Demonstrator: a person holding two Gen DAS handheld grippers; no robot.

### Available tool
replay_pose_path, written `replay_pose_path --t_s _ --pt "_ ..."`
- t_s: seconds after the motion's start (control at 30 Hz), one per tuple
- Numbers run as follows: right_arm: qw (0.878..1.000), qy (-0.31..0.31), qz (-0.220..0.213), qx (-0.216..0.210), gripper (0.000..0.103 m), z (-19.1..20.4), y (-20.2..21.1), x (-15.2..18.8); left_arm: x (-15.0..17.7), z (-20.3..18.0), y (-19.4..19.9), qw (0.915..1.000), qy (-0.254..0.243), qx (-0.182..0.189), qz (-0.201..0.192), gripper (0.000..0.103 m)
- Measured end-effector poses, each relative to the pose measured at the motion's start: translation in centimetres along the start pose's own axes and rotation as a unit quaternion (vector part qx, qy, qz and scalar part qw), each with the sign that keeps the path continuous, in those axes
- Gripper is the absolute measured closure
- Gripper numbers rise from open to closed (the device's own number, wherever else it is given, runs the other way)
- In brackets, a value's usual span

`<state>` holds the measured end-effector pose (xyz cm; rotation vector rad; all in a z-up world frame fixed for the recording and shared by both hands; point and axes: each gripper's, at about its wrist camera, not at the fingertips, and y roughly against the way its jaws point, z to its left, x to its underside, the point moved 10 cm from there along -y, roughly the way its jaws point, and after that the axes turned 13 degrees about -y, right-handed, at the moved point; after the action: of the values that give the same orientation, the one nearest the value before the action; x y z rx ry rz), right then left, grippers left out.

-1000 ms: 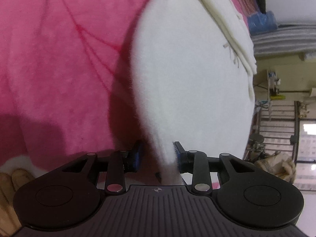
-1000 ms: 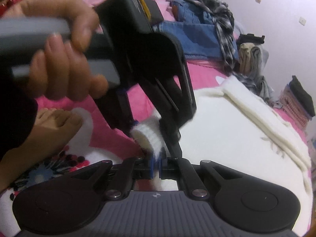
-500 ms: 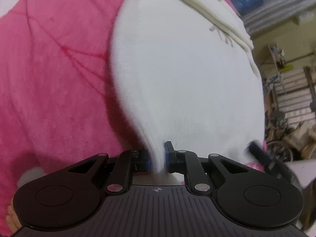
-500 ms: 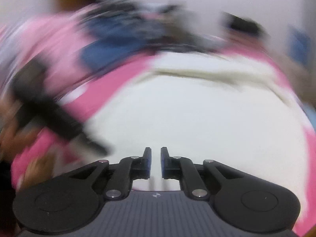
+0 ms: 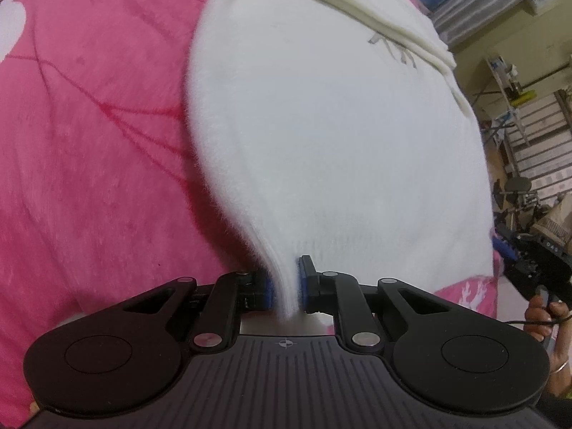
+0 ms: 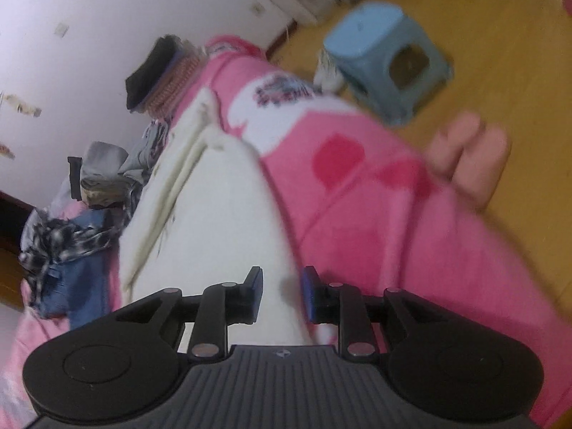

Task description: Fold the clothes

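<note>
Fluffy white knit garment (image 5: pixel 339 136) lies spread on pink plush bed blanket (image 5: pixel 89 143). Left tool (image 5: pixel 285 287) clamps garment's near left hem, likely anchoring corner for fold. Right tool (image 6: pixel 282 295) hovers over garment's right near edge, jaws apart, gripping nothing, seemingly lining up matching corner.

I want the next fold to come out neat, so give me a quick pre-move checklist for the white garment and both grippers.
1. Left gripper clamped on the white garment: ok, a bunched edge sits between its fingers.
2. Right gripper gripping the garment: not ok, jaws open, fabric only lies between them.
3. Garment flat on the pink blanket: ok over most of it.
4. Folded cream band at the far end tidy: ok.
5. Right-wrist view sharp enough to aim: not ok, blurred.
</note>
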<state>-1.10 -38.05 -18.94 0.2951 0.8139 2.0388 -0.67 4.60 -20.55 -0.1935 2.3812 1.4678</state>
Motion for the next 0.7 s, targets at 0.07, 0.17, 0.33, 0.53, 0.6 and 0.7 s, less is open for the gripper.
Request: replay_pose_path --t_s 0.07,0.17,0.33,0.53,0.6,0.7 --pt "1.000 -0.008 0.020 -0.004 0.076 -0.5 -0.5 0.8 0.0 -0.2 -0.1 1.0000 -0.003 -0.002 0.000 0.090" --pt "0.999 -0.019 0.040 -0.013 0.076 -0.8 -0.9 1.7 0.1 -0.2 0.1 1.0000 -0.006 -0.004 0.000 0.090" --pt "0.995 -0.030 0.081 -0.039 0.077 -0.8 -0.4 3.5 0.3 -0.2 0.2 1.0000 -0.007 -0.003 0.002 0.089" --pt "0.997 -0.020 0.070 -0.031 0.083 -0.7 -1.0 3.9 0.3 -0.7 -0.1 0.9999 -0.008 0.002 0.009 0.089" --pt "0.997 -0.025 0.066 -0.031 0.087 -0.7 -1.2 3.8 0.4 -0.9 -0.2 0.9999 -0.009 0.005 0.012 0.089" --pt "0.997 -0.022 0.063 -0.037 0.092 -0.6 -1.3 3.9 0.7 -1.2 -0.1 0.9997 -0.016 0.011 0.016 0.089"
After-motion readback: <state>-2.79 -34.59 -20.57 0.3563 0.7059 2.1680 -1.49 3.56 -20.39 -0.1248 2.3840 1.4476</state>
